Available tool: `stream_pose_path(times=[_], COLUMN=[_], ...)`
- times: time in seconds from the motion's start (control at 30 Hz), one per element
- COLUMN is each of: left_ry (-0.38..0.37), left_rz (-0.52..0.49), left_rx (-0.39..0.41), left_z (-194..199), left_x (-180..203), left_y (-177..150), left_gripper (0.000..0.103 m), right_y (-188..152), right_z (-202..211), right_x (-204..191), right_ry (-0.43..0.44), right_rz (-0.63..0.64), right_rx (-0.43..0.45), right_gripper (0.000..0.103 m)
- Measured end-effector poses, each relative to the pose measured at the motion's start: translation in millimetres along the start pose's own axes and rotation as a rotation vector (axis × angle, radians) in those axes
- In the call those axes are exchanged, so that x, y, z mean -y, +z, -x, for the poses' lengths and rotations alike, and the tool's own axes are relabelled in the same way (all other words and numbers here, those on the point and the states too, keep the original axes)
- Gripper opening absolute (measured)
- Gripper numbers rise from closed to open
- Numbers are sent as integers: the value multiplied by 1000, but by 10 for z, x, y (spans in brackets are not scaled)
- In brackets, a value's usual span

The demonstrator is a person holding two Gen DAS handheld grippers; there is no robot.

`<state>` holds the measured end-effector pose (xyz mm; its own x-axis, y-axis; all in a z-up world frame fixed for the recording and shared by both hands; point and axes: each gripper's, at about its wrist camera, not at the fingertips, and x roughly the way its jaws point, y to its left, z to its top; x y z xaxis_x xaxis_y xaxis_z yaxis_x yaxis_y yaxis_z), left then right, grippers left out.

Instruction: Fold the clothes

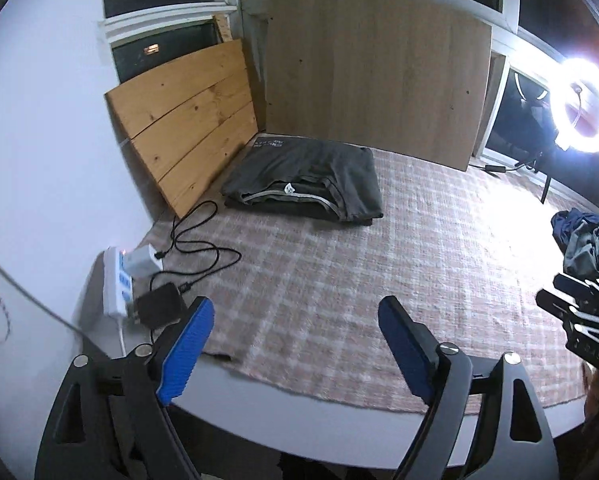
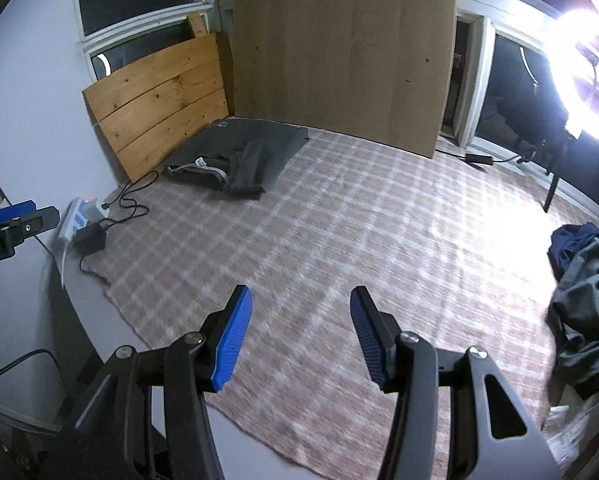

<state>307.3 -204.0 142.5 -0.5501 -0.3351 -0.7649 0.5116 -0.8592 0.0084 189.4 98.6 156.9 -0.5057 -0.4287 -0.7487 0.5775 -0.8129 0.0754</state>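
A folded dark grey garment (image 1: 305,182) lies at the far left of the plaid cloth (image 1: 339,280), on top of another dark folded piece; it also shows in the right wrist view (image 2: 235,160). A heap of unfolded blue and grey clothes (image 2: 587,296) lies at the right edge, also seen in the left wrist view (image 1: 587,240). My left gripper (image 1: 295,344) is open and empty above the cloth's near edge. My right gripper (image 2: 301,340) is open and empty above the cloth, left of the heap.
A white power strip (image 1: 115,280) with a charger, a black adapter (image 1: 159,308) and black cables lie at the cloth's left. Wooden boards (image 1: 187,128) and a large panel (image 1: 375,72) lean at the back. A bright ring light (image 1: 583,106) stands at the right.
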Motion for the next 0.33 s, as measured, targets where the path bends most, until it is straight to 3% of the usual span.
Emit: stream_pose_path(times=[0.2, 0.33], left_ry=[6, 13], left_rz=[39, 11], left_rx=[11, 35], left_z=[176, 267], left_x=[182, 288], left_y=[-140, -194], left_gripper=[91, 92], right_y=[-240, -366], right_z=[183, 226], right_x=[224, 366], right_ry=[-1, 3], right_rz=[-5, -24], right_rx=[9, 5], right_gripper=[51, 51])
